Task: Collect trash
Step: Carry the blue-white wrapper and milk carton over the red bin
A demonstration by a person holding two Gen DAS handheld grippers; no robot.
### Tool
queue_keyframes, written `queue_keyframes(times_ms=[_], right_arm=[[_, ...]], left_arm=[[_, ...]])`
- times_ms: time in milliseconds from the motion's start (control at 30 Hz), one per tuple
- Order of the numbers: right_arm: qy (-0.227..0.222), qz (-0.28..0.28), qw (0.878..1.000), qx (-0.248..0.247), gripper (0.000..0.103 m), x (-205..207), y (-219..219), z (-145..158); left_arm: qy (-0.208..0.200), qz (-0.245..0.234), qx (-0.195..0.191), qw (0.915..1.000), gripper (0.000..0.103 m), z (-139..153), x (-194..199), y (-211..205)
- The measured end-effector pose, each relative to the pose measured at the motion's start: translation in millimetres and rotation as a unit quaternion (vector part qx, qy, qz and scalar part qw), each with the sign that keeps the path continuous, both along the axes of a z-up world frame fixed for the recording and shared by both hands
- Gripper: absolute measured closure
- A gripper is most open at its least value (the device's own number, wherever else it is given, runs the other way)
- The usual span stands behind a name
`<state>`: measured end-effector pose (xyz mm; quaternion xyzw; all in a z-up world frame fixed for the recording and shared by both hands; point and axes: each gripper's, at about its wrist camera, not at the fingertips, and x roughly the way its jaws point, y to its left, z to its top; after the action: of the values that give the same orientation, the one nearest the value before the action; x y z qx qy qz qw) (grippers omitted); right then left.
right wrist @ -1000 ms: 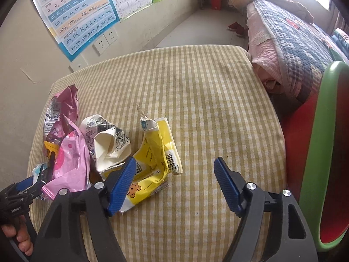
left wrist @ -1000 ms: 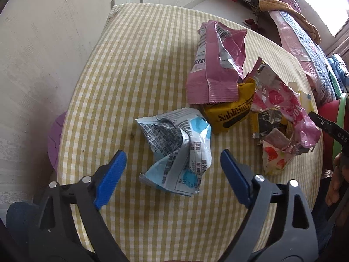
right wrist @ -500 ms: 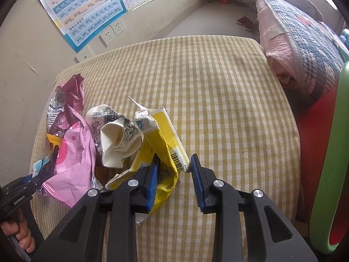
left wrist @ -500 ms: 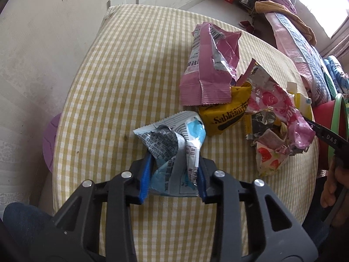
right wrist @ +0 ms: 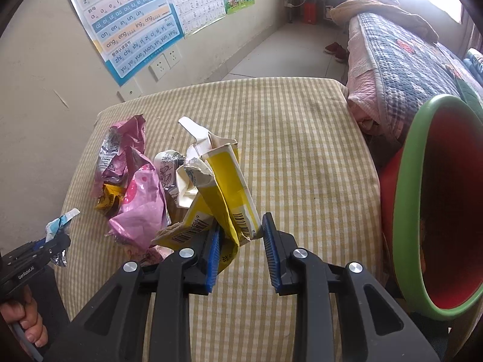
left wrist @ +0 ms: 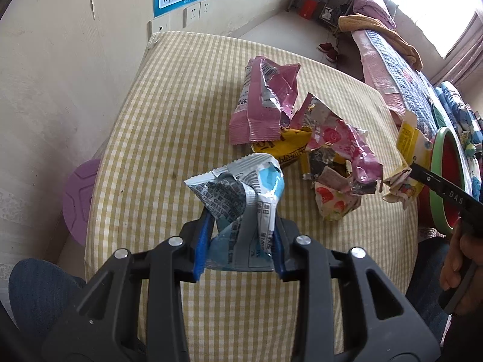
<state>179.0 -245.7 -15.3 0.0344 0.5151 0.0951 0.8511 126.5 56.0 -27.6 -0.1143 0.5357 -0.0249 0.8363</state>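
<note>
My left gripper [left wrist: 240,249] is shut on a crumpled blue and silver wrapper [left wrist: 241,199] and holds it above the checked table [left wrist: 181,105]. My right gripper [right wrist: 241,250] is shut on a crushed yellow carton [right wrist: 223,190], lifted off the table [right wrist: 302,150]. The carton also shows at the right of the left wrist view [left wrist: 407,144]. A mauve bag [left wrist: 262,102], a yellow wrapper [left wrist: 286,150] and a pink wrapper [left wrist: 341,144] lie in a pile on the table. A red bin with a green rim [right wrist: 437,205] stands to the right of the table.
A wall with posters and sockets [right wrist: 163,66] is behind the table. A bed with quilts [right wrist: 407,54] lies at the far right. A purple stool [left wrist: 78,196] stands left of the table. My knee [left wrist: 39,286] is at the near left.
Both grippers closed on their trash, the left on the blue wrapper and the right on the yellow carton, and both have lifted them off the table.
</note>
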Motion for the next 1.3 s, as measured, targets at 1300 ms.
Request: queue_keyframes(times_ms=[1300], right_arm=[[-0.053, -0.107, 0.992, 0.030, 0.077, -80.8, -132.1, 45.4]], left_arm=[[-0.080, -0.161, -0.024, 0.9834, 0.070, 72.8, 9.6, -184.4]])
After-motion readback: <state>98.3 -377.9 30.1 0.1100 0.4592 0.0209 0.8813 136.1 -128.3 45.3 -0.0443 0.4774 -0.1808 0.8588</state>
